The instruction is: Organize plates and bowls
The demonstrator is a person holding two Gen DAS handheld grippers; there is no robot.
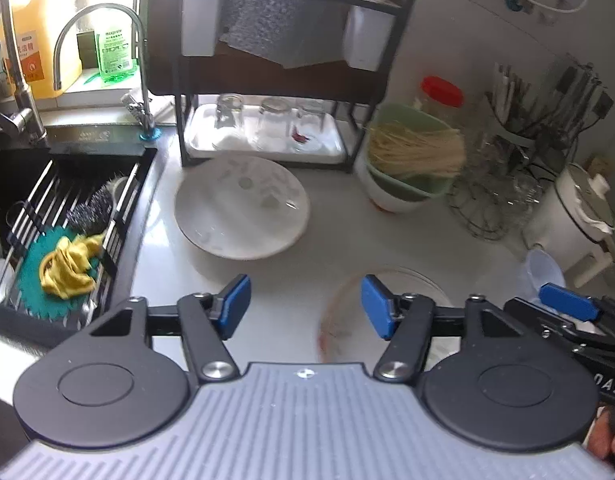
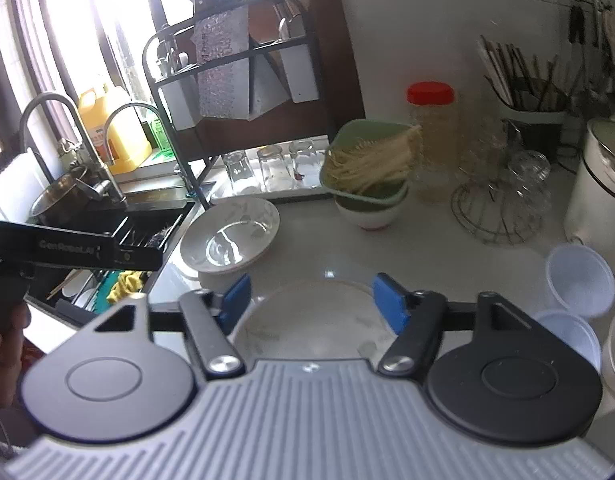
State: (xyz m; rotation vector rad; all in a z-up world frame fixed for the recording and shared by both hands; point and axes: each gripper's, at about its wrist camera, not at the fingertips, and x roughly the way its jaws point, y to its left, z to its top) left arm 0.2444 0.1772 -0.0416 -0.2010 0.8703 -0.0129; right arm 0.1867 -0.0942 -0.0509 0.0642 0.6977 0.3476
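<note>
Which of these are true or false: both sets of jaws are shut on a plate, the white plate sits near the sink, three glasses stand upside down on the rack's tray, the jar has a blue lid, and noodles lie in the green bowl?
1. Both jaws are shut on a plate. False: the left gripper and right gripper are open and hold nothing.
2. The white plate sits on the counter near the sink. True.
3. Three glasses stand upside down on the rack's tray. True.
4. The jar has a blue lid. False: it is red.
5. Noodles lie in the green bowl. True.
</note>
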